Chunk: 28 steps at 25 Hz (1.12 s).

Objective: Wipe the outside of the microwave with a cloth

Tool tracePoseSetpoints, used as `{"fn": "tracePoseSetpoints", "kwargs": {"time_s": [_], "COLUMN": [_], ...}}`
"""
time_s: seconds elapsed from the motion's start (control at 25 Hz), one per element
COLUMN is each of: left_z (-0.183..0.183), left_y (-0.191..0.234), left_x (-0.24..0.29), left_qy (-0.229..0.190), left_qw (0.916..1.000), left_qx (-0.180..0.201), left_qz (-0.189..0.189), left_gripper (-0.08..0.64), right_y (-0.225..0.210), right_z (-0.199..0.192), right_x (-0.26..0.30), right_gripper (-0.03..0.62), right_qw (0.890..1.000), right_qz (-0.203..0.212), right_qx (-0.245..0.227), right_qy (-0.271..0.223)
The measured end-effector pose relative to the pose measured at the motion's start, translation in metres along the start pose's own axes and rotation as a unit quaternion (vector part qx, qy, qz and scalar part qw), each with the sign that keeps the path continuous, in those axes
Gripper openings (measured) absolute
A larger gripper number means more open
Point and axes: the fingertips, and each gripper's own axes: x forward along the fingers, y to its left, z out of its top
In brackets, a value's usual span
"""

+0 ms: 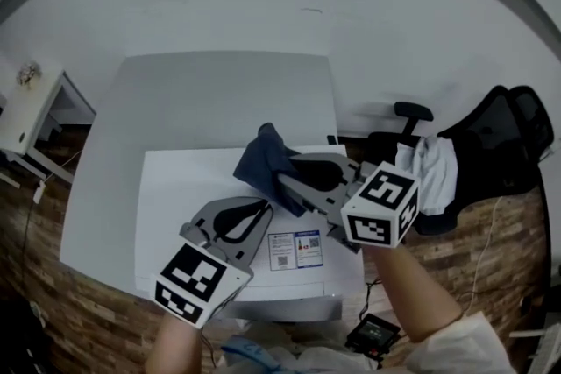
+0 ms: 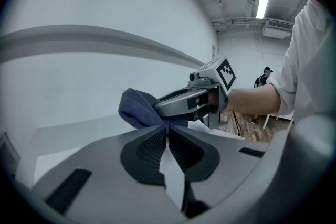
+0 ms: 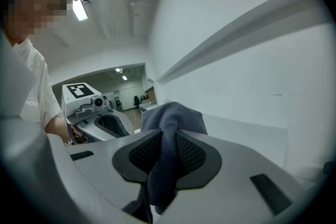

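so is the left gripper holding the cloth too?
No, the left gripper is shut on nothing; the dark blue cloth is clamped only in the right gripper.

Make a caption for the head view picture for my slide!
The right gripper holds a dark blue cloth above the white microwave, while the left gripper, shut and empty, is beside it.

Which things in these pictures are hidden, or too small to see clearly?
- The microwave door and sides: the head view looks down on its top only.
- Print on the sticker: head view, too small to read.
- Whether the cloth touches the microwave: head view, the cloth and the right tool cover the contact.
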Motion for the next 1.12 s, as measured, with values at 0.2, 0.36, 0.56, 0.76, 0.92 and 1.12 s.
{"fn": "tracePoseSetpoints", "kwargs": {"time_s": [0.2, 0.36, 0.56, 0.76, 0.92, 1.12], "left_z": [-0.012, -0.026, -0.043, -0.057, -0.069, -0.089], "left_y": [0.031, 0.054, 0.081, 0.102, 0.119, 0.136], "left_x": [-0.048, -0.086, -0.13, -0.163, -0.179, -0.191], "left_qy": [-0.015, -0.024, -0.033, -0.038, -0.038, -0.038], "left_qw": [0.9987, 0.9961, 0.9919, 0.9892, 0.9877, 0.9861], "left_qx": [-0.021, -0.037, -0.051, -0.055, -0.061, -0.078], "left_qz": [0.044, 0.076, 0.112, 0.131, 0.139, 0.142], "left_gripper": [0.011, 0.012, 0.011, 0.012, 0.011, 0.011], "right_y": [0.036, 0.06, 0.092, 0.115, 0.124, 0.122], "right_z": [0.004, 0.007, 0.013, 0.014, 0.008, -0.014], "right_x": [0.056, 0.093, 0.135, 0.172, 0.203, 0.248], "right_gripper": [0.092, 0.092, 0.092, 0.092, 0.092, 0.092], "right_qw": [0.998, 0.995, 0.99, 0.979, 0.954, 0.908], "right_qz": [0.043, 0.062, 0.073, 0.062, 0.045, 0.044], "right_qx": [-0.033, -0.047, -0.089, -0.152, -0.223, -0.283], "right_qy": [0.04, 0.055, 0.078, 0.123, 0.196, 0.306]}}
